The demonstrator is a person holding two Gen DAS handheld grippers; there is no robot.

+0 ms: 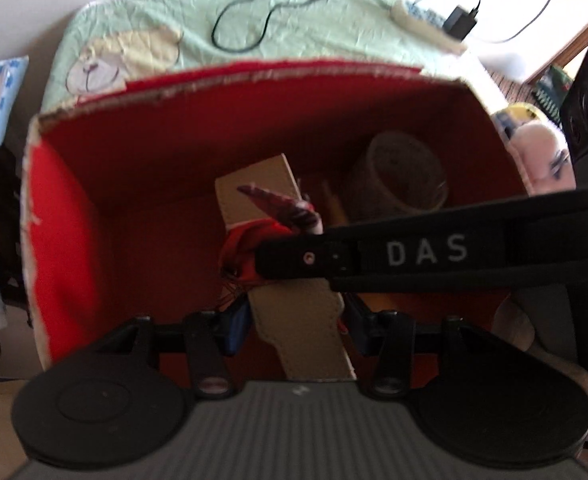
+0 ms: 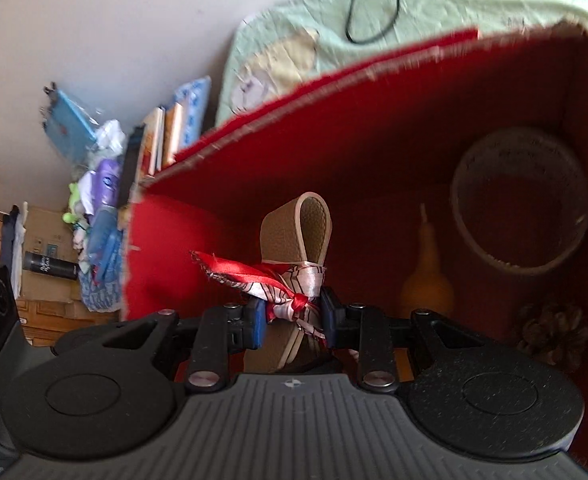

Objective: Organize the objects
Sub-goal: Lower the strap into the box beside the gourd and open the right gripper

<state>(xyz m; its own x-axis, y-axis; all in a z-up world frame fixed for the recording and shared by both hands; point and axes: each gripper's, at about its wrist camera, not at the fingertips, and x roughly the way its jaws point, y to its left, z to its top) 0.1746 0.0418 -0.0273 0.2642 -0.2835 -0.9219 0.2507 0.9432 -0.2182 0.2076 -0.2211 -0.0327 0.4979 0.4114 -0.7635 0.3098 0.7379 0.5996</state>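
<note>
box: the red box (image 1: pixel 142 168) sits on a bed under a pale green sheet (image 1: pixel 294 20); its open top fills the middle of both views, so you are working down into it.

strap: a tan leather strap (image 2: pixel 294 232) with a red and white ribbon (image 2: pixel 286 280) tied round it is inside the box mouth. in the right wrist view it stands up as a folded loop at frame centre; in the left wrist view it runs up the lower middle.

right gripper: your right gripper (image 2: pixel 292 316) has its jaws pinching the strap at the ribbon knot, the blue pads pressed on either side. gripping at the knot likely keeps the loop from unfolding as you lower it.

left gripper: your left gripper (image 1: pixel 294 316) brackets the strap's lower end, jaws close on both sides, but motion blur hides whether they press it. it looks placed to steady the tail. the right gripper's arm crosses the right of that view.

already inside: a round woven basket (image 2: pixel 521 200) on its side at the right, a yellow gourd (image 2: pixel 425 280) beside it, a pine cone (image 2: pixel 553 332) at lower right.

free spot: the box floor left of the gourd looks open, so that seems the sensible place for the strap.

risk: the ribbon tails may snag on the pads when you let go.
</note>
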